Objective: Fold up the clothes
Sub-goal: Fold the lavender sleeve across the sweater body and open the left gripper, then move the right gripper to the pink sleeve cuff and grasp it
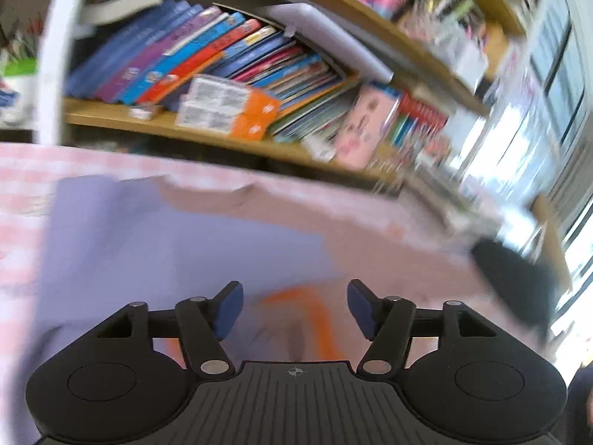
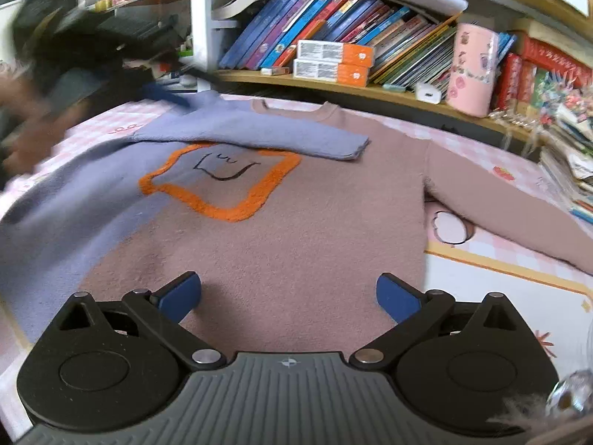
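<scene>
The sweater (image 2: 296, 222) lies flat, front up, on the checked table (image 2: 500, 259), its neck toward the bookshelf (image 2: 333, 81) that runs close along the far edge. Its blue sleeve (image 2: 259, 135) is folded across the chest, the cuff ending just past the orange outline (image 2: 222, 185); the mauve sleeve (image 2: 511, 200) stretches out to the right, over bare cloth. Open table shows to the right of the body and in a thin strip at the far left; the shelf's books and boxes leave little room behind the collar. The left tongs (image 1: 294, 307) hang over the blue half of the sweater, tilted down, the view blurred and slanted; the jaws stand partly apart, nothing between them, pads clear of the knit. In the right view the same tool appears as a dark blur at upper left, with a blurred hand (image 2: 22, 141) near the table's left edge. The right tongs (image 2: 289, 296) point down over the hem of the mauve half, jaws wide, holding nothing; whether the pads brush the fabric cannot be told.
</scene>
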